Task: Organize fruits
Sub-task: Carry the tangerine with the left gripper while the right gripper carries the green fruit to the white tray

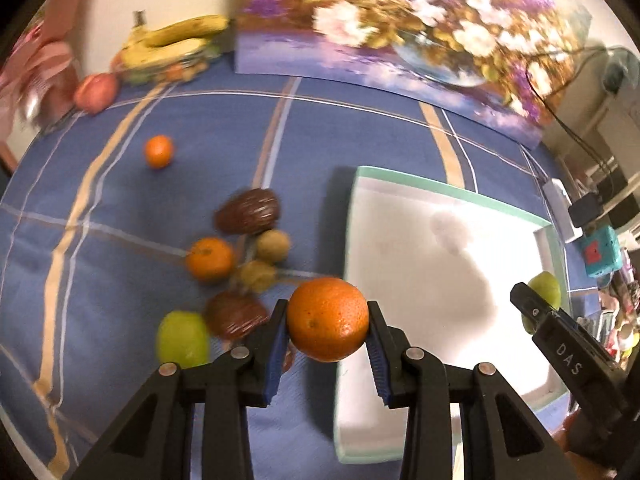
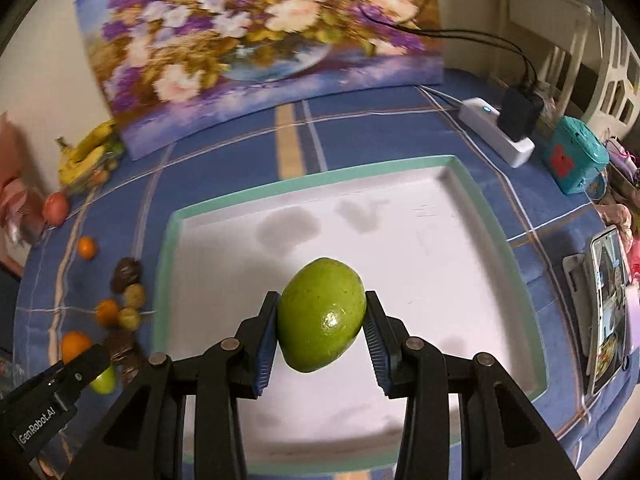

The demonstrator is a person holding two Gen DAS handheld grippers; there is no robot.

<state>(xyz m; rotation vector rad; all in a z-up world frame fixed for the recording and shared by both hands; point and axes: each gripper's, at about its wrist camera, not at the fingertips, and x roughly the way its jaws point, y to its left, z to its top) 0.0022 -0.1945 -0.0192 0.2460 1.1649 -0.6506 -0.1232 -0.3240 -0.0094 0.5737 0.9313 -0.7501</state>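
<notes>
My left gripper point(image 1: 328, 326) is shut on an orange point(image 1: 327, 319), held above the blue cloth at the left edge of the white tray point(image 1: 420, 240). My right gripper point(image 2: 322, 322) is shut on a green fruit point(image 2: 321, 314), held above the inside of the tray point(image 2: 440, 240). In the left wrist view the right gripper's finger point(image 1: 560, 336) and its green fruit point(image 1: 545, 289) show at the tray's right side. Loose fruit lies left of the tray: two small oranges point(image 1: 210, 259) point(image 1: 159, 151), two dark brown fruits point(image 1: 248, 211) point(image 1: 234, 314), two tan ones point(image 1: 273, 245) and a green one point(image 1: 183, 338).
A flower painting point(image 2: 260, 48) leans at the back of the table. Bananas point(image 1: 172, 42) and a red apple point(image 1: 96, 92) sit at the far left. A white power strip point(image 2: 496, 130), a teal box point(image 2: 572, 158) and a phone point(image 2: 606, 308) lie right of the tray.
</notes>
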